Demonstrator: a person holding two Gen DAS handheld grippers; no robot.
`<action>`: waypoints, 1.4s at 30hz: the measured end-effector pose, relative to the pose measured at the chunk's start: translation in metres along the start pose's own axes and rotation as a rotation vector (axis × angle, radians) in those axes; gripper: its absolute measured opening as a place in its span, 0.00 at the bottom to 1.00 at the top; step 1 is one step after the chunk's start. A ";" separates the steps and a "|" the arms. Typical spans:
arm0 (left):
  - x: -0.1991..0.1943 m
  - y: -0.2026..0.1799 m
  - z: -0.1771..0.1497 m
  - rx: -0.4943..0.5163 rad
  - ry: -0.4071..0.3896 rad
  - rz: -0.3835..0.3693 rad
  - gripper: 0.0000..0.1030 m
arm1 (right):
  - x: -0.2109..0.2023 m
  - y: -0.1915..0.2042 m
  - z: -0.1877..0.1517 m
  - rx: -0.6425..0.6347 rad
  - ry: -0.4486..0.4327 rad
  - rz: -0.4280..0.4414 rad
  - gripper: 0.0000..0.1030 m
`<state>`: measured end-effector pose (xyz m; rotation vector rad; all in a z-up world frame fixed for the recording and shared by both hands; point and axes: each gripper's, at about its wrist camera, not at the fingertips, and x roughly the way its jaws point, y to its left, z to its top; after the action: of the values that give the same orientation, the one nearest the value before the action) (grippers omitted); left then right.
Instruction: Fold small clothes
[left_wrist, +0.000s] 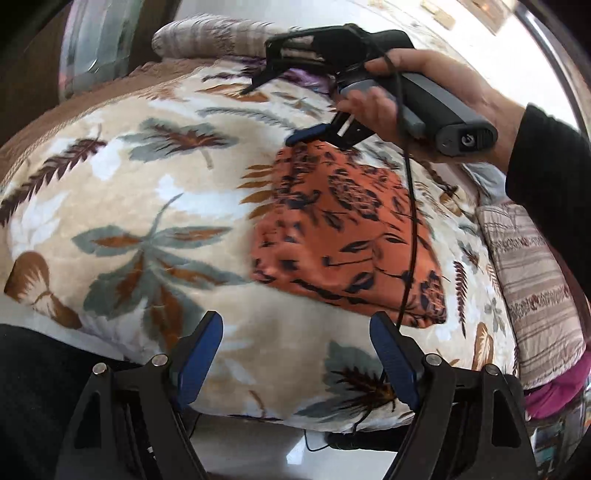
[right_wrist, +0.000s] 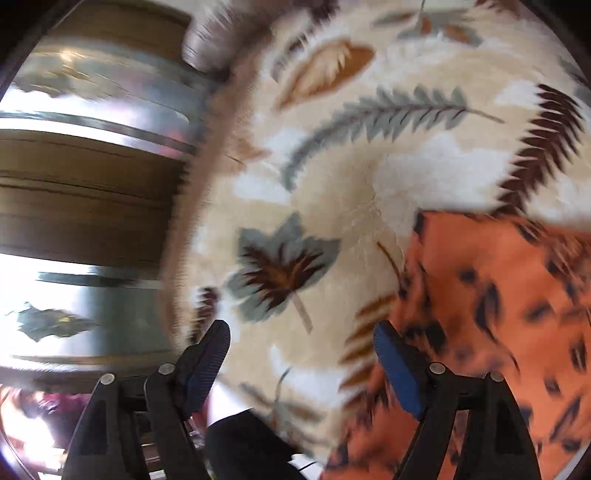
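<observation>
Orange garment (left_wrist: 343, 229) with a dark floral print lies folded into a compact, roughly rectangular packet on the leaf-patterned blanket (left_wrist: 147, 192) that covers the bed, a little to the right of the blanket's middle in the left wrist view. Its edges look even, and it rests flat with nothing on top of it except a thin black cable (left_wrist: 412, 206) that trails across its right side.

Left tool (left_wrist: 295, 354) hangs over the near edge of the blanket with its blue-padded fingers (left_wrist: 201, 358) spread wide and nothing between them; it is released and clear of the garment.

Right tool (left_wrist: 284, 107), held in a person's hand (left_wrist: 424, 96) with a dark sleeve (left_wrist: 550, 162) behind it, hovers just beyond the garment's far edge. Its jaws stand apart and empty (the lower blue pad sits right by the cloth's top corner, but whether it touches cannot be told). In the right wrist view, which is heavily blurred, the same right tool (right_wrist: 301, 354) shows open fingers over bare blanket, with the garment off to the lower right.

A striped quilt (left_wrist: 532, 280) lies bunched at the right side of the bed, beside the blanket.
</observation>
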<state>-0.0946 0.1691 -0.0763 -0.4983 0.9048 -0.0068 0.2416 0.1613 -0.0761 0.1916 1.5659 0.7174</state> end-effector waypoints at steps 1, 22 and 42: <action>0.002 0.004 0.002 -0.016 -0.004 -0.004 0.80 | 0.003 0.002 -0.005 0.004 0.006 -0.006 0.80; 0.023 -0.025 0.109 0.085 -0.072 0.215 0.80 | -0.194 -0.231 -0.233 0.162 -0.537 0.068 0.80; 0.106 -0.047 0.140 0.175 0.089 0.178 0.80 | -0.104 -0.256 -0.184 0.203 -0.429 0.258 0.80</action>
<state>0.0864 0.1623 -0.0641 -0.2550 1.0237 0.0535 0.1579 -0.1545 -0.1346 0.6644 1.2094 0.6615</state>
